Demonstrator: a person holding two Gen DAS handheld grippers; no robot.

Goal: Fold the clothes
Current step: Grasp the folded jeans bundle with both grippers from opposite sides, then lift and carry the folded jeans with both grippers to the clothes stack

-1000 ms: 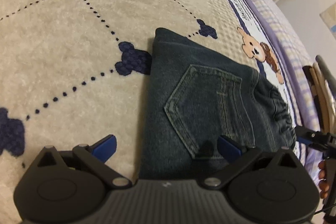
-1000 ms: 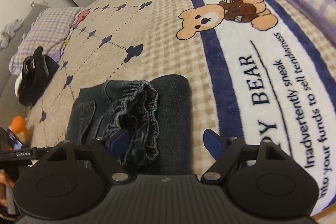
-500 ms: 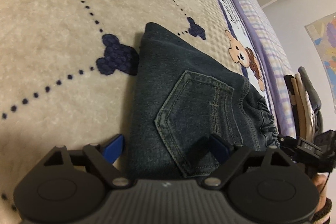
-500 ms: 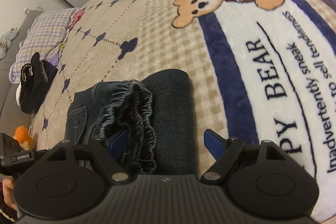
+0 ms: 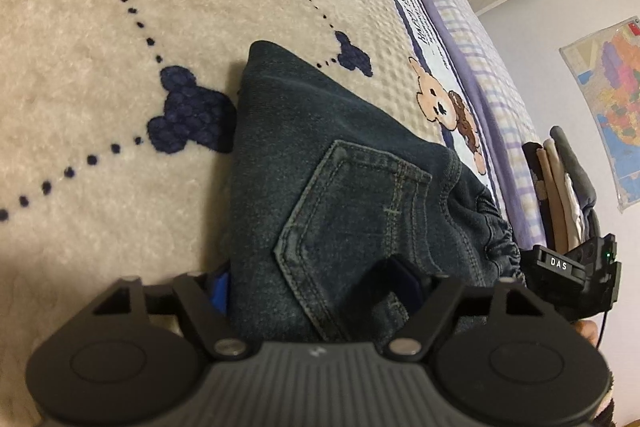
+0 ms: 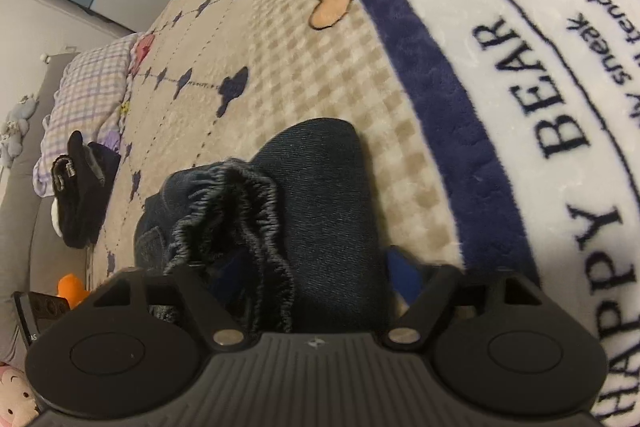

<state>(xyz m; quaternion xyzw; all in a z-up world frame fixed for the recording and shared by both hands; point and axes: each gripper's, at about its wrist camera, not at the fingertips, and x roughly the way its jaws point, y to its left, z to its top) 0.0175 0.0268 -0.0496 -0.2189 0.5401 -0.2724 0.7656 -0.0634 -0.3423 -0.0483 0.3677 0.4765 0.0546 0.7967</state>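
A folded pair of dark blue jeans [image 5: 332,163] lies on a beige bear-print blanket [image 5: 100,67]. A back pocket faces up in the left wrist view. The elastic waistband [image 6: 244,211] bunches up in the right wrist view, on the jeans [image 6: 324,195]. My left gripper [image 5: 316,283] is open, its blue fingers straddling the near edge of the jeans. My right gripper [image 6: 316,279] is open, its fingers straddling the waistband end, one tip partly hidden by the fabric. The right gripper's body also shows in the left wrist view [image 5: 576,275].
A stack of folded clothes [image 5: 560,179] lies at the bed's far right. A dark garment [image 6: 76,187] lies by a checked pillow [image 6: 92,87]. An orange toy [image 6: 70,289] sits at the left edge. The blanket's white band reads HAPPY BEAR [image 6: 560,107].
Both grippers have moved forward and down onto the jeans. Their open fingers now sit around the fabric edges, where earlier they hovered short of it.
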